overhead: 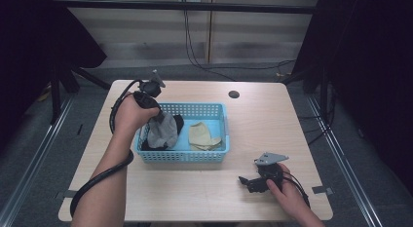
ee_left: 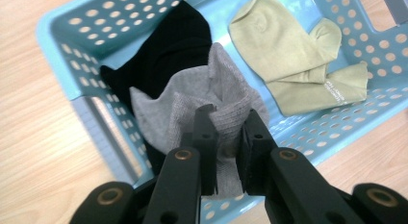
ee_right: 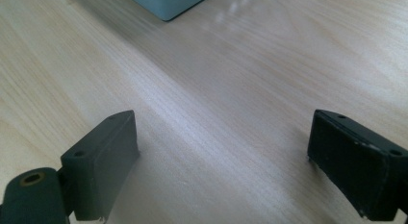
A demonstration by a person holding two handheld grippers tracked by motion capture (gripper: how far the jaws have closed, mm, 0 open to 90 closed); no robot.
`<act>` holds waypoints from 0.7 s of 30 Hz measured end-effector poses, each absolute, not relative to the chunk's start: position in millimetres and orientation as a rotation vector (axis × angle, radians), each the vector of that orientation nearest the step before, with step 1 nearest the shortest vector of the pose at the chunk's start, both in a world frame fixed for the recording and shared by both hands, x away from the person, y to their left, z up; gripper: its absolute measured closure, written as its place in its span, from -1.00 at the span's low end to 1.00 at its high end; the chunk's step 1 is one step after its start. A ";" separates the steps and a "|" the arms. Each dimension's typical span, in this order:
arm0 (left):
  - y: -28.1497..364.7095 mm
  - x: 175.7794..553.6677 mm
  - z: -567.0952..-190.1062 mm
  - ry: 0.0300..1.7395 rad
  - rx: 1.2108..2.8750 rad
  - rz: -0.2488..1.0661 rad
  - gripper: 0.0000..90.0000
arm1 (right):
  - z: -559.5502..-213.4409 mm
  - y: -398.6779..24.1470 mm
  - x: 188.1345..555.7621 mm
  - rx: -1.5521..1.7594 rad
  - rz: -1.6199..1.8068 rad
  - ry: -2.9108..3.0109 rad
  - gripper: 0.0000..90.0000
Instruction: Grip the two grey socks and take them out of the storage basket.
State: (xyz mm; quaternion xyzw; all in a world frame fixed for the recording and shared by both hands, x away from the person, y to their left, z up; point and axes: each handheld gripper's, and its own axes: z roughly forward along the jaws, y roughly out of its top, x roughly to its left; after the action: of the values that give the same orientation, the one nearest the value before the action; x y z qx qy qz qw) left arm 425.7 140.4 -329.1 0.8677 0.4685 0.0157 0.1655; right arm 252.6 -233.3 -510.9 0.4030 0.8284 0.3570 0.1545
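Resting on the near right of the table [overhead: 204, 198], the right gripper [overhead: 249, 182] gapes empty; the left gripper [ee_left: 226, 132] pinches a grey sock [ee_left: 192, 108] above the blue basket [overhead: 182, 156].

It looked like a lab recording bay: a light wooden table [overhead: 253, 120] stood alone on grey carpet [overhead: 39, 154], ringed by black curtains [overhead: 370, 66], a metal frame bar [overhead: 185, 5] overhead and cables [overhead: 195, 51] trailing down the panelled wall.
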 end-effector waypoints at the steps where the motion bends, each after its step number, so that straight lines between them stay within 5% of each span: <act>1: 142.5 425.3 -326.5 1.332 2.467 0.043 0.77 | -511.0 -233.3 252.7 1.153 1.023 2.374 -0.78; 21: 187.5 416.0 -294.1 1.407 2.421 0.126 0.77 | -510.9 -233.2 252.6 1.155 1.023 2.374 -0.79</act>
State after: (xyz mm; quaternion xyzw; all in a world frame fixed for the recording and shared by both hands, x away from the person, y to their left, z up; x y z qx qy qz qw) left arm 416.0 187.5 -294.1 0.8513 0.4948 0.0444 0.1686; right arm 252.6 -233.2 -510.9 0.4030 0.8284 0.3569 0.1547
